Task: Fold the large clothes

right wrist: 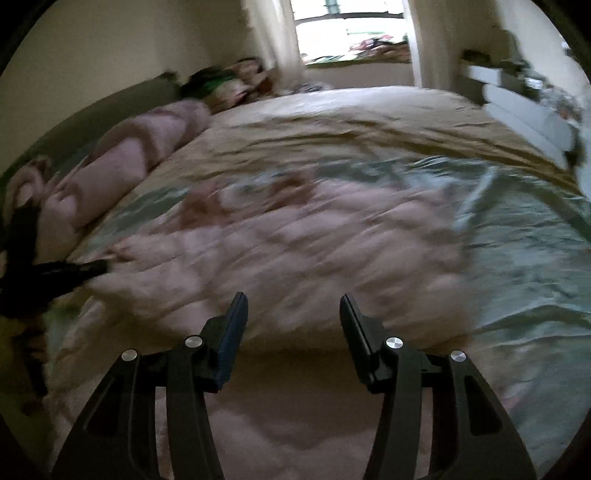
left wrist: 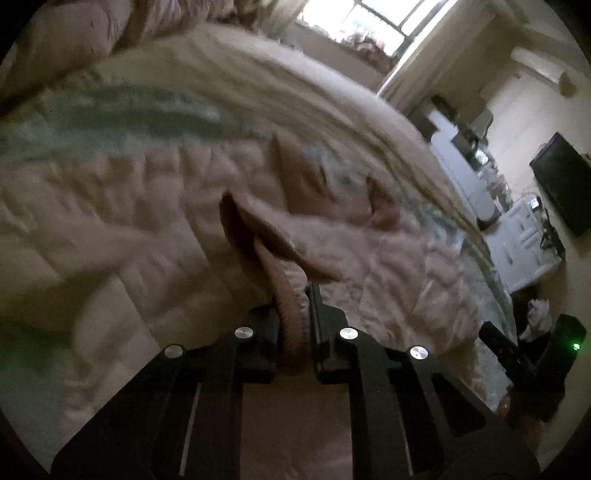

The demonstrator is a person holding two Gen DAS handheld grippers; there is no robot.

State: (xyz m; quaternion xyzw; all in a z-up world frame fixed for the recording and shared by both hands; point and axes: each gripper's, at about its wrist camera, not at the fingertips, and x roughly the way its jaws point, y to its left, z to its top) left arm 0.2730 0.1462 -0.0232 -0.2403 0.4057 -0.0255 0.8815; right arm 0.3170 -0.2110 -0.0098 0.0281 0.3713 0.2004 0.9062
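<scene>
A large pink quilted garment (left wrist: 147, 221) lies spread on the bed, blurred in both views. My left gripper (left wrist: 293, 295) is shut on a raised fold of its pink edge, which runs up between the two pads. In the right wrist view the same garment (right wrist: 295, 229) fills the middle, and the left gripper (right wrist: 85, 269) reaches it from the left edge. My right gripper (right wrist: 293, 299) stands open just above the garment's near part, with nothing between its pads.
The bed carries a pale green sheet (right wrist: 517, 240) and a beige blanket (right wrist: 332, 122) further back. Rolled pink bedding (right wrist: 129, 158) lies along the left wall. A window (right wrist: 351, 29) is behind; white drawers (left wrist: 524, 236) and a dark screen (left wrist: 561, 177) stand beside the bed.
</scene>
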